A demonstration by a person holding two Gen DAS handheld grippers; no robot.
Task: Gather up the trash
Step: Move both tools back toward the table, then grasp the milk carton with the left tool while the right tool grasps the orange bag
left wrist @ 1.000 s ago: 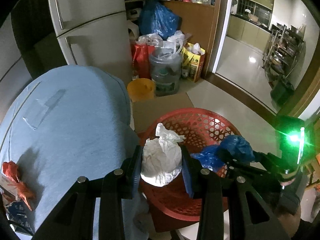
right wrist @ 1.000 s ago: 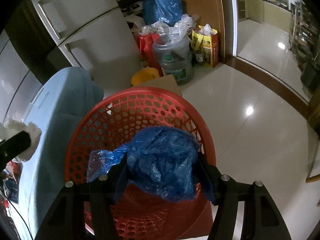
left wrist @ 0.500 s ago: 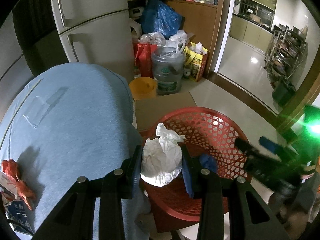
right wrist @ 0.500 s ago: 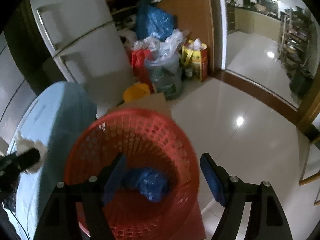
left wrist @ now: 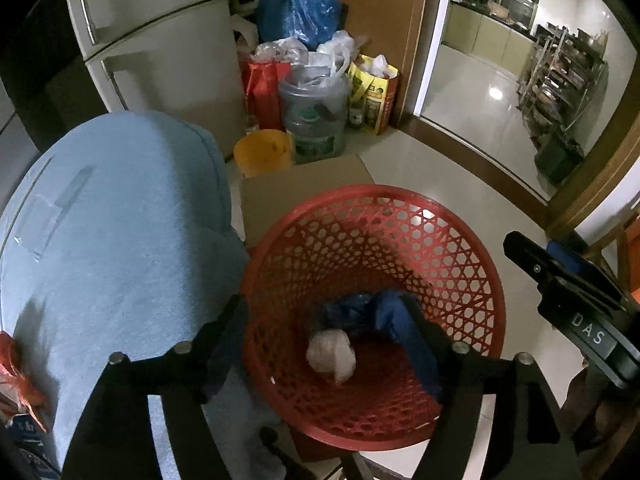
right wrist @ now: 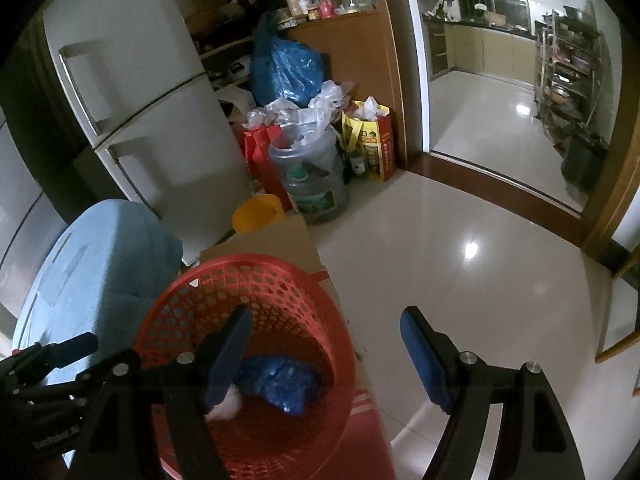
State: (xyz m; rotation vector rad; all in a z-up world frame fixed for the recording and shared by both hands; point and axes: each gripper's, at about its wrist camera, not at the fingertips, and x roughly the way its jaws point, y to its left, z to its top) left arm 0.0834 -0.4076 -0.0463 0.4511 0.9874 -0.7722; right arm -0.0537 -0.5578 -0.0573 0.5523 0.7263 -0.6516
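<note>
Tissue wad (left wrist: 331,354) and blue bag (left wrist: 370,312) in red basket (left wrist: 472,236): light, soft, crushable; pinch at bulk. Left gripper (left wrist: 326,330) jaws opening, empty; right gripper (right wrist: 326,346) apart, empty.

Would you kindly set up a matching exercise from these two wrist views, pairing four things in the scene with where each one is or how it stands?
Things:
1. white crumpled wad
2. yellow bucket
3. left gripper
4. big blue bag

Places or states:
A. on the floor by the fridge
B. jaws opening, nothing between the pads
C. at the bottom of the red basket
D. high up behind the clear jug

Pairs: 1-C, 2-A, 3-B, 4-D
</note>
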